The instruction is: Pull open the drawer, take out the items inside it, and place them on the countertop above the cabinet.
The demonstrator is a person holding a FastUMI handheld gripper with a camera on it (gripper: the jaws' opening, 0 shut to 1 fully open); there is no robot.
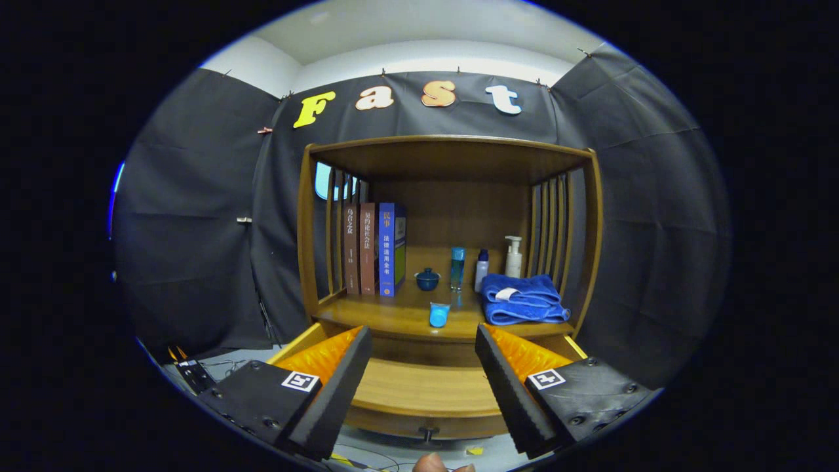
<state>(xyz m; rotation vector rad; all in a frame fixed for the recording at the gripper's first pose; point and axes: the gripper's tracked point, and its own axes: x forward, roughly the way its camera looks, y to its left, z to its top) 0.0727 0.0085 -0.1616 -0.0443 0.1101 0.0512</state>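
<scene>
Gripper (423,367) spread wide above the open drawer (419,390), seemingly empty; blue cup (439,314) at twelve o'clock. Withdraw straight back.

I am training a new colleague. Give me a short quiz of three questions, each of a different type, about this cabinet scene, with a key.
1. True or false: the claw is shut on the drawer knob.
2. Multiple choice: what lies on the countertop just right of the small blue cup? A) a book B) a folded blue towel C) a plate
3. Fill in: the drawer under the countertop is pulled ____.

Key
1. False: the claw is open and holds nothing, and the knob sits below, between its fingers.
2. B
3. open; the part of its bottom seen between the fingers is bare wood.
</scene>
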